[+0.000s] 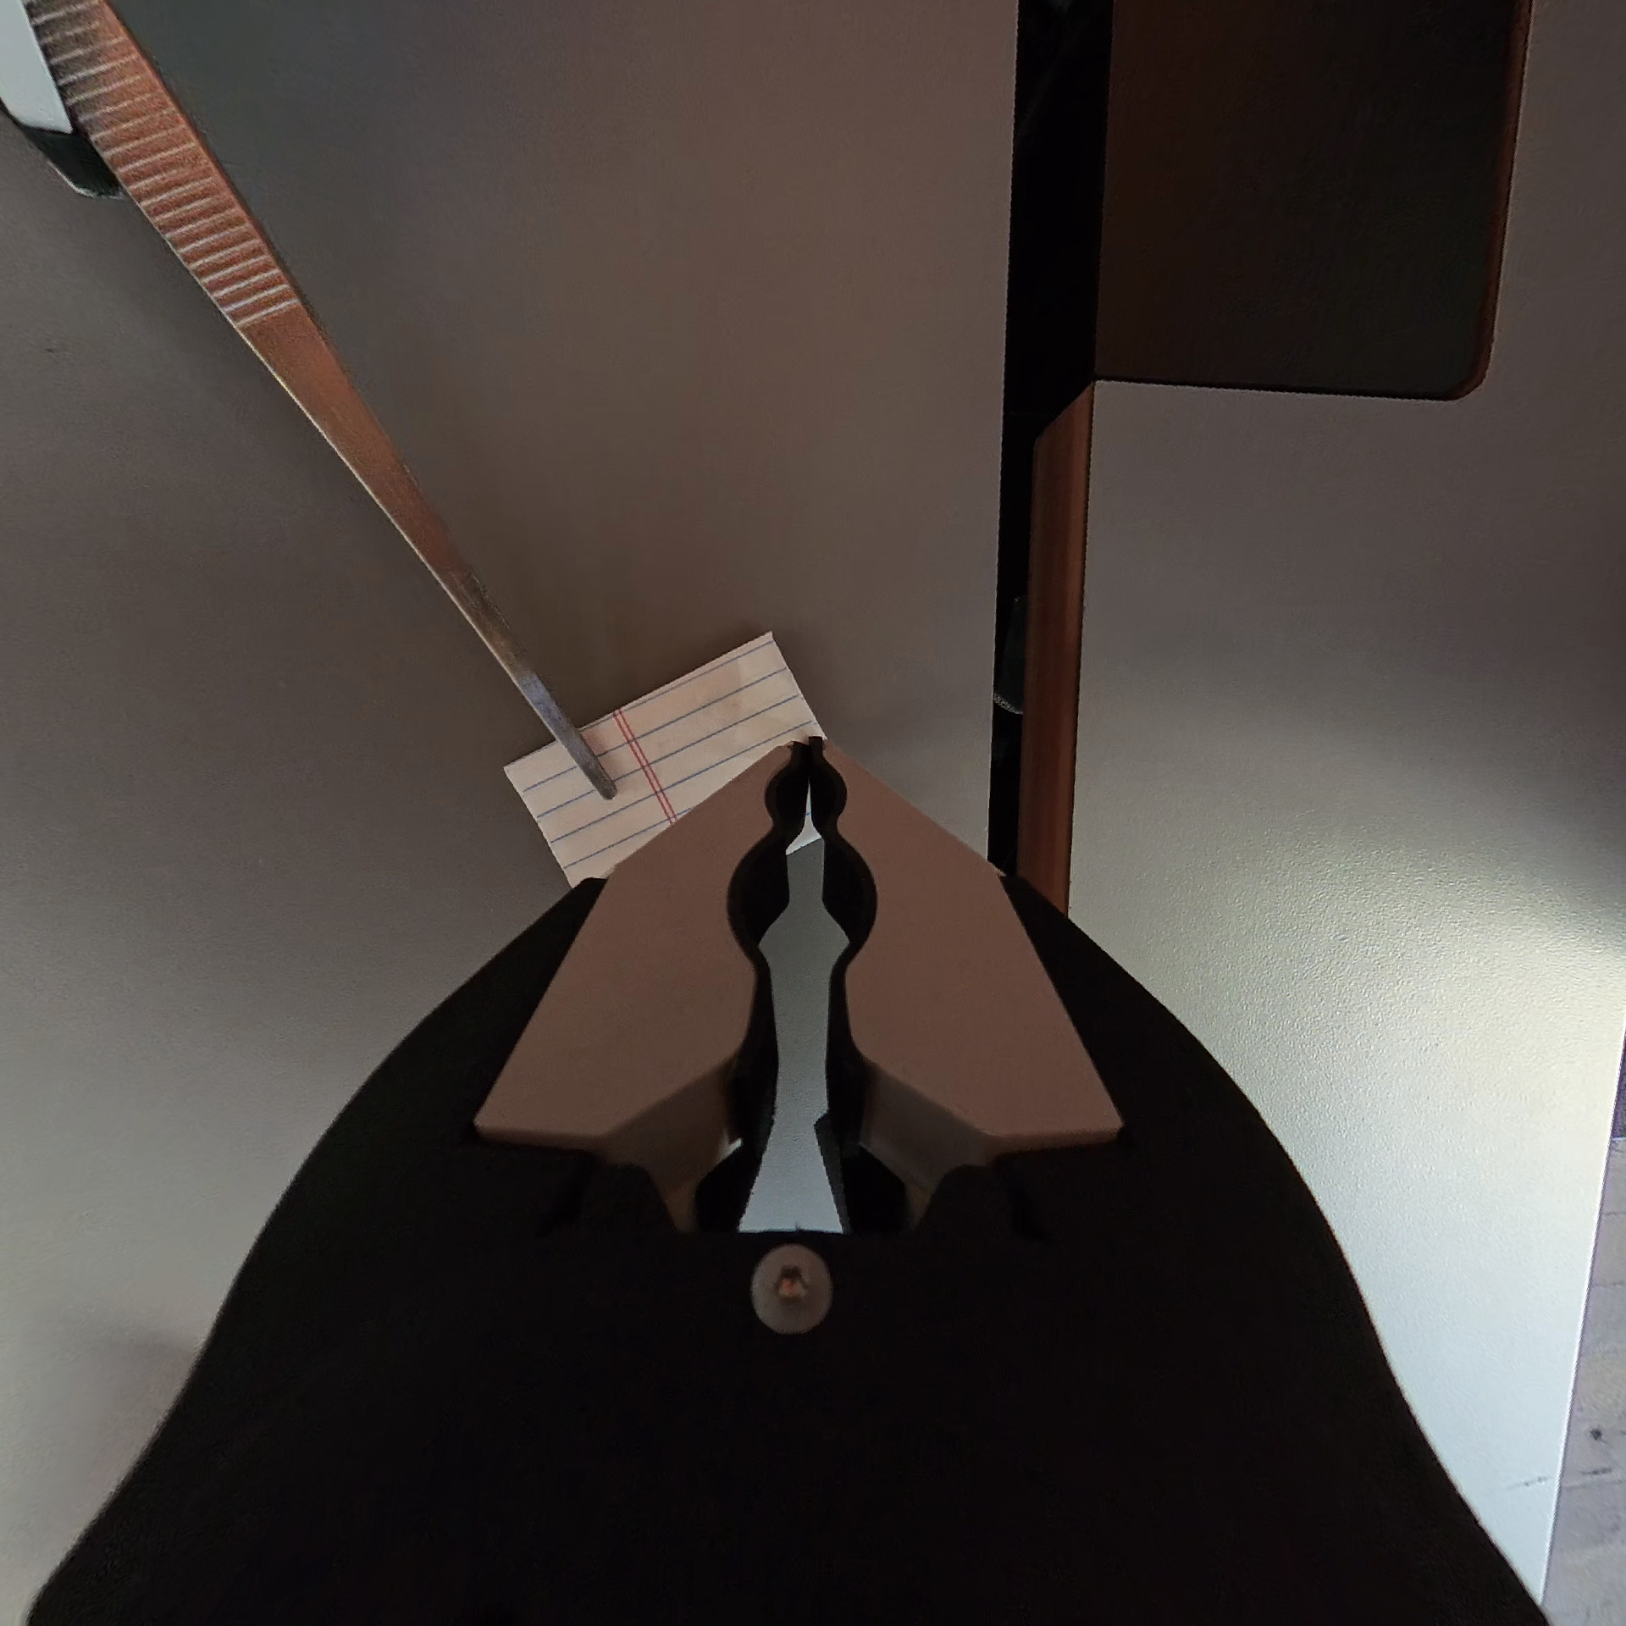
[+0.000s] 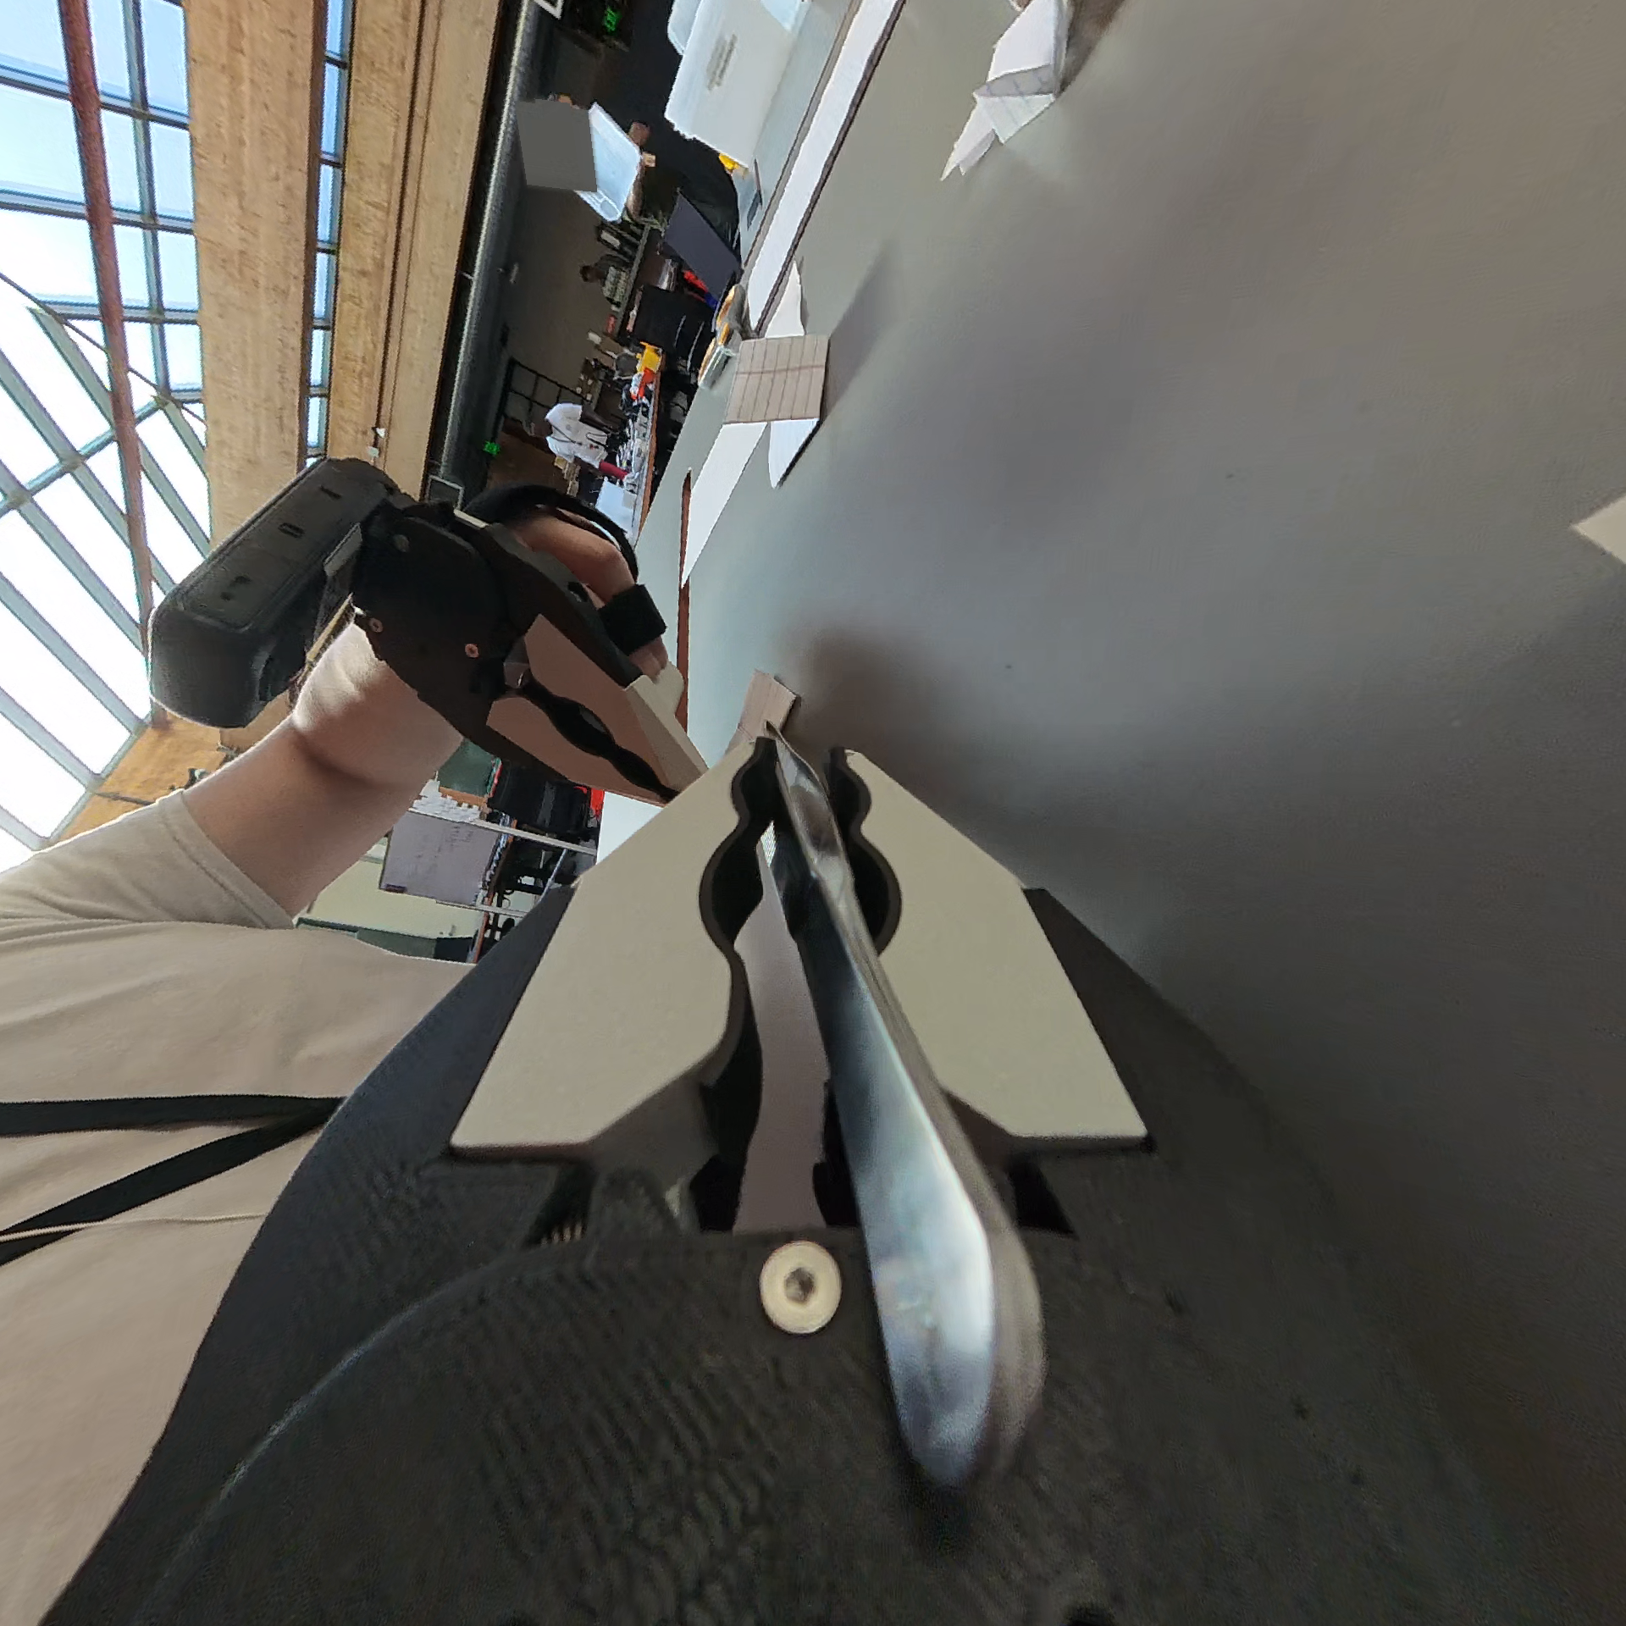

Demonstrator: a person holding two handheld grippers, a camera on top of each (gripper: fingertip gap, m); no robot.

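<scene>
A wide grey desk (image 1: 352, 968) fills both views, with a wood-edged panel (image 1: 1302, 194) seen beyond a dark gap on the left wrist view. The left gripper (image 1: 809, 748) is seen with its jaws clenched, tips meeting at the corner of a small folded piece of lined paper (image 1: 669, 748) that lies flat on the desk; whether the corner is actually pinched cannot be told. The right gripper (image 2: 796, 752) is closed around long metal tweezers (image 2: 880, 1056), whose points are pressed onto the paper. Further folded papers (image 2: 1003, 106) lie far off along the desk. Risks are judged as follows: the thin sheet could be torn or creased by the sharp points, the paper could slide away if pressure is uneven, and the smooth tweezers could twist within the jaws. No containers are seen near the grippers.
</scene>
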